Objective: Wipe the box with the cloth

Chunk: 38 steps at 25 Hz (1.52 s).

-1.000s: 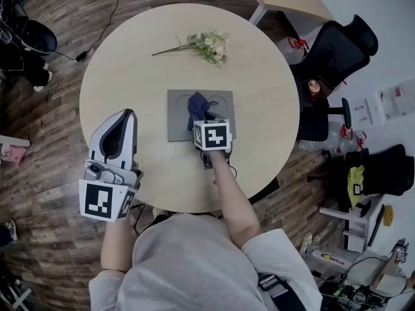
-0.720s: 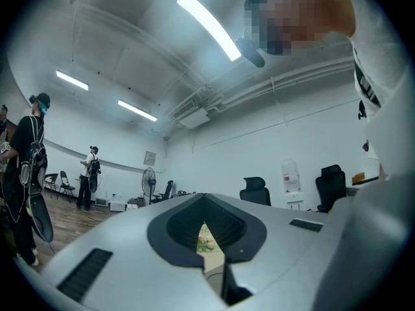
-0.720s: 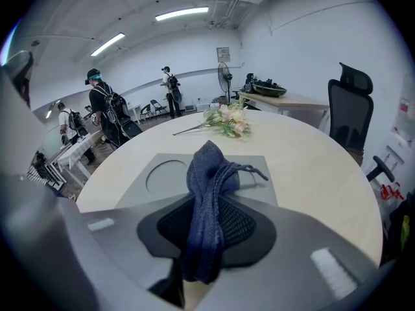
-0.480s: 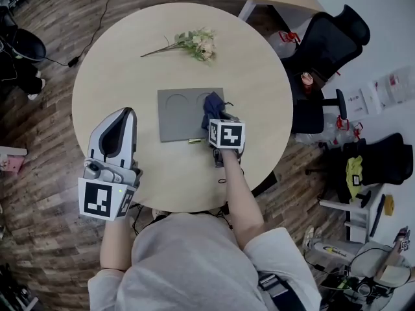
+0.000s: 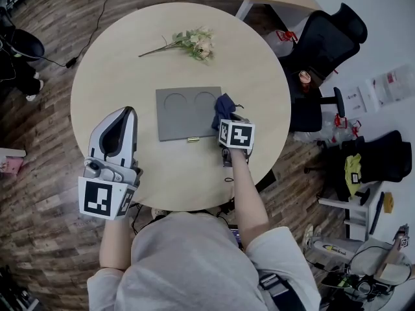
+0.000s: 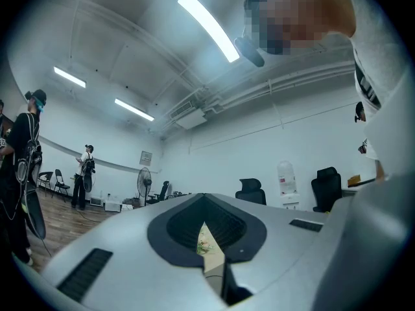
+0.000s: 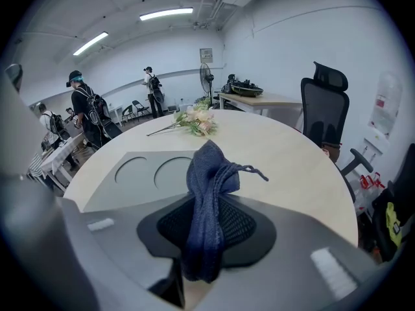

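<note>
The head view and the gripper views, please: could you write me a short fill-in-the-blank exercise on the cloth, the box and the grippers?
1. The right gripper is shut on the dark blue ____.
2. That fabric sits at the ____ edge of the grey box.
3. The box's top shows ____ round recesses.
4. Beyond the box, on the table, lies a sprig of ____.
Missing words: cloth; right; two; flowers.

A round pale wooden table (image 5: 259, 57) carries a flat grey box (image 5: 185, 112) with two round recesses at its middle, and a flower sprig (image 5: 191, 43) lies well apart at the far side.
</note>
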Available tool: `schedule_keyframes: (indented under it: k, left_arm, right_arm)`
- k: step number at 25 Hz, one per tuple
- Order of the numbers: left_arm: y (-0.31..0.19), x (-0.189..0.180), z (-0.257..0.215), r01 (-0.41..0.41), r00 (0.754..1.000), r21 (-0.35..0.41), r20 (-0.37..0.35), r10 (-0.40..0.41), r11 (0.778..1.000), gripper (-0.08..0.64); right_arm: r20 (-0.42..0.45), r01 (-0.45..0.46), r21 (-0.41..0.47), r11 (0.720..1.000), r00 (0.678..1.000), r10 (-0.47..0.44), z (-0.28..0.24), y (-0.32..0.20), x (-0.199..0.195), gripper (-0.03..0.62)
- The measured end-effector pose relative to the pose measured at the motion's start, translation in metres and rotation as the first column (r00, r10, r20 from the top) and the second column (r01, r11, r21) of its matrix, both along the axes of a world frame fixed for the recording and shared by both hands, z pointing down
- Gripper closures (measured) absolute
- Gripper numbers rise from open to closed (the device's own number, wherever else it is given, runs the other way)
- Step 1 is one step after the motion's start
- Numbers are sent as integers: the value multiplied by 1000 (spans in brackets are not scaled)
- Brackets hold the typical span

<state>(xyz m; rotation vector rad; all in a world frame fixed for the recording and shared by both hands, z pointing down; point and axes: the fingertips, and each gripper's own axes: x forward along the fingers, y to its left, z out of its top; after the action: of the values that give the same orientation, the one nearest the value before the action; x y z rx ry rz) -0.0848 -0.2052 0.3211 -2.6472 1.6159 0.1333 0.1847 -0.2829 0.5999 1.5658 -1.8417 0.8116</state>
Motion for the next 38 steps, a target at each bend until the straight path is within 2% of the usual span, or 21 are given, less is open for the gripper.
schedule_keyframes:
  k: [3,6,13,19,23,28,38]
  left_arm:
    - [3,-1,-2,2,1000,4,3,-3,1000,552]
    - [7,-5,-2,9,1000,5,4,-10,1000,552]
    - [17,-15,-2,29,1000,2,4,-29,1000,552]
    - [28,-22,-1,43,999,-3,2,-43,999,552]
    - [34,-27,0,50,999,-4,2,-50,999,552]
    - [39,-31,1,50,999,-4,3,-50,999,552]
    - [44,-21,3,18,1000,-2,-8,-18,1000,552]
  right_arm:
    - [11,3,3,1000,1000,-3,-5,2,-5,479]
    - [59,29,8,1000,998,-29,-10,11,-26,479]
    - [197,155,21,988,968,-157,-14,34,-117,479]
    - [242,265,19,964,934,-262,-13,55,-185,479]
    - [227,326,15,945,919,-321,-8,64,-215,479]
    - [193,330,15,944,925,-326,-1,64,-211,479]
    - [172,194,29,981,965,-196,2,58,-140,479]
